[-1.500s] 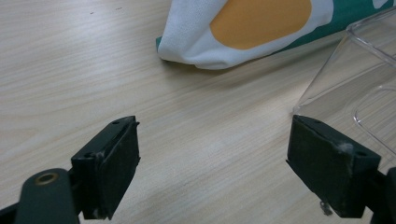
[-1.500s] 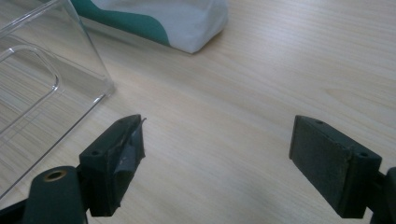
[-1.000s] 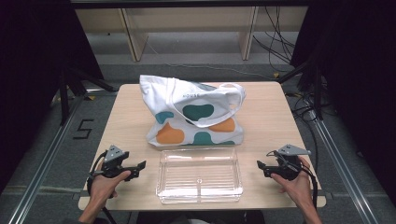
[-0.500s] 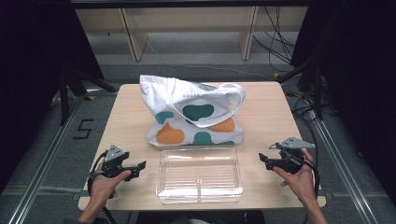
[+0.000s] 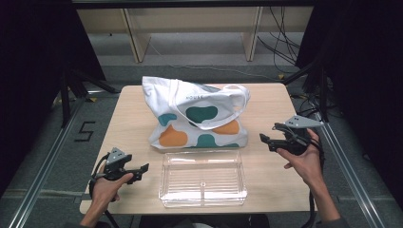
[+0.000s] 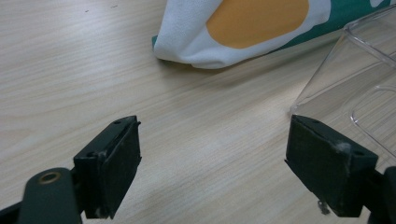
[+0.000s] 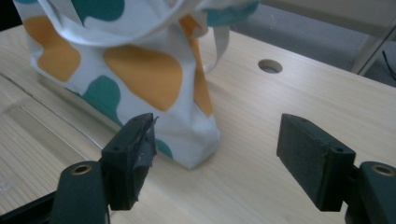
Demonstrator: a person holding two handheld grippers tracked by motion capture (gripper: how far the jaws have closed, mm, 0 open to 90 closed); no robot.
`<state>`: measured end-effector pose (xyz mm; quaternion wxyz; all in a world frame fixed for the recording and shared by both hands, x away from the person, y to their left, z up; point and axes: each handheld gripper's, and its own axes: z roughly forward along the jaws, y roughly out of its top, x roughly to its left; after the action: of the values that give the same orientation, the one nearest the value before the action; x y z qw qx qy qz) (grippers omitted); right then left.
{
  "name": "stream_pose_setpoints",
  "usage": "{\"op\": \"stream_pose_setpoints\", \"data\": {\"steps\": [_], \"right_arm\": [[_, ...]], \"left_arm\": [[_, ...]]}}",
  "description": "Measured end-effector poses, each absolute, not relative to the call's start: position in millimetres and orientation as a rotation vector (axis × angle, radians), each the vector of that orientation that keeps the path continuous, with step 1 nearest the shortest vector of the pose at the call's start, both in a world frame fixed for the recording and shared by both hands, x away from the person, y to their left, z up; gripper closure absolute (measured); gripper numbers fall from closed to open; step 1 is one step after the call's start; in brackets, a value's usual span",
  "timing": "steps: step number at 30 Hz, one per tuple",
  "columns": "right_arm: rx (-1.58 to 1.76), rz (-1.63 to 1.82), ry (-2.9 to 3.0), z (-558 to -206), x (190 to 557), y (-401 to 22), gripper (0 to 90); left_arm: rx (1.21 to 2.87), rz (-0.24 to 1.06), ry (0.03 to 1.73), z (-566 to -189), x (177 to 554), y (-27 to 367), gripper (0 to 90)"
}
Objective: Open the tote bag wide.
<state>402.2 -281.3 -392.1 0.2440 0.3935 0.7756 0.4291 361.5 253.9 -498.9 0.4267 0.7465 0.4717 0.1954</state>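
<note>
With my right gripper [image 5: 265, 140] wide open and empty near the right bottom corner of the bag [image 5: 197, 118], far of the tray [image 5: 203, 177], I should approach slowly, while my left gripper [image 5: 141, 170] waits open.
</note>
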Motion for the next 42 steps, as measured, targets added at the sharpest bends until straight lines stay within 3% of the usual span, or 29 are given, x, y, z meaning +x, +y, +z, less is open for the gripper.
{"op": "stream_pose_setpoints", "data": {"steps": [19, 30, 42], "right_arm": [[0.978, 1.109, 2.188, -334.8, 445.2, -241.3, 35.3], [0.911, 1.091, 2.176, -282.2, 484.2, -214.8, 41.9], [0.916, 1.004, 2.267, -276.4, 530.3, -176.6, 46.9]], "left_arm": [[1.878, 0.483, 1.164, -498.0, 361.1, 254.4, 17.8], [1.874, 0.483, 1.148, -498.5, 361.5, 253.1, 17.8], [1.882, 0.481, 1.137, -497.9, 361.9, 253.3, 17.8]]}}
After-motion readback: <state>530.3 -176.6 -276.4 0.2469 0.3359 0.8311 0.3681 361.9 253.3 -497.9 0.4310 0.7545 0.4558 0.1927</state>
